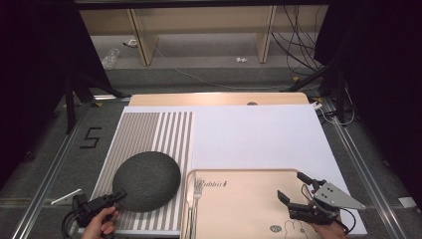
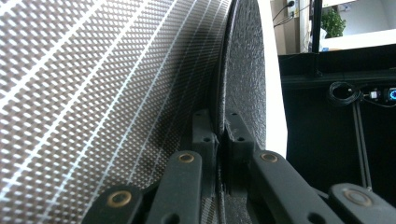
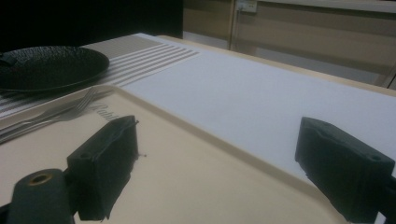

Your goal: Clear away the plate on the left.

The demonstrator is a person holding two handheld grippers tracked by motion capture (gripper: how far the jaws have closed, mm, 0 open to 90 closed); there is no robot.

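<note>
Gripping the near-left rim of the dark grey, round, rough-textured plate (image 1: pixel 147 180), the left gripper (image 1: pixel 121 195) has its two black jaws pinched together on the plate's edge; the left gripper view shows one jaw above and one below the thin rim (image 2: pixel 243 88), pads pressing on it. No earlier picture is on hand, so only the clamped state is noted. Plate lies flat on the grey-and-white striped placemat (image 1: pixel 149 129), toward that mat's near end, its right edge close to the mat's right border. The person's left hand (image 1: pixel 99 223) holds the gripper body at the bottom left of the high view, at the mat's near-left corner. Just right of the placemat sits the beige rectangular plastic tray (image 1: pixel 239 199) with printed lettering at its upper left and a small cartoon print near its front edge; plate and tray are near each other, whether touching cannot be told. A silver metal fork (image 1: pixel 195 196) lies along the tray's left side, tines pointing away from the person; further cutlery beside it is too thin to identify. The right gripper (image 1: pixel 293 188) hovers over the tray's right part with its jaws wide apart and nothing between them; the right gripper view shows both black pads (image 3: pixel 109 158) separated above bare tray surface. Tray and placemat both rest on the large white sheet (image 1: pixel 259 139) covering the light wooden table (image 1: pixel 219 98).
</note>
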